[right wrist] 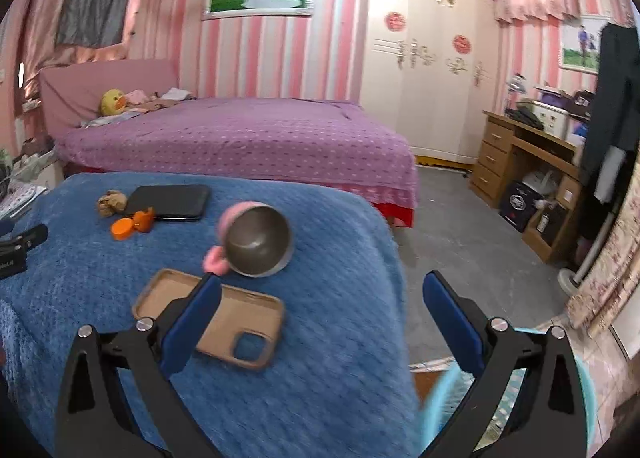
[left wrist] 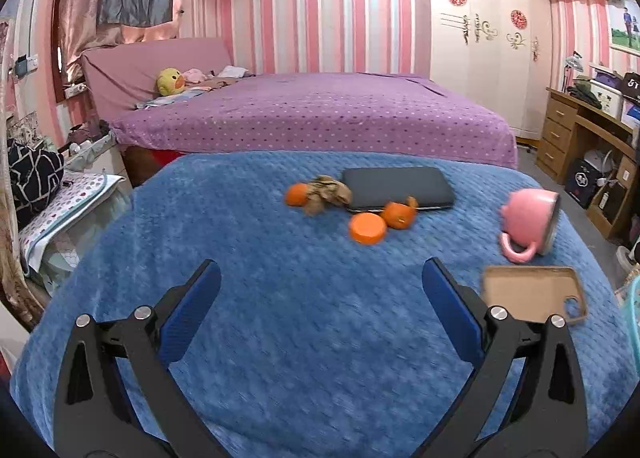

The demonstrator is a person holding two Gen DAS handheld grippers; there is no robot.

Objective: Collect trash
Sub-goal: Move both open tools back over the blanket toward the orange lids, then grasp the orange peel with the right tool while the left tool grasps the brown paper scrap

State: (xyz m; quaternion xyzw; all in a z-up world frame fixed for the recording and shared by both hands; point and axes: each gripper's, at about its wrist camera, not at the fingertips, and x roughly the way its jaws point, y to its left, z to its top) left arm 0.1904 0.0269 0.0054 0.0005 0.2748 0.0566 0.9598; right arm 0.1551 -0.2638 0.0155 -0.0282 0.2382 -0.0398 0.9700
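Black arms, silver screws, seemingly padded blue jaws.

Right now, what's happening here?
A person holds a gripper in each hand over a blue blanket. Both the left gripper and the right gripper are open and empty. The trash lies untouched: crumpled brown paper, orange peel and an orange lid beside a dark tablet. A tipped pink mug and a phone case lie nearer.
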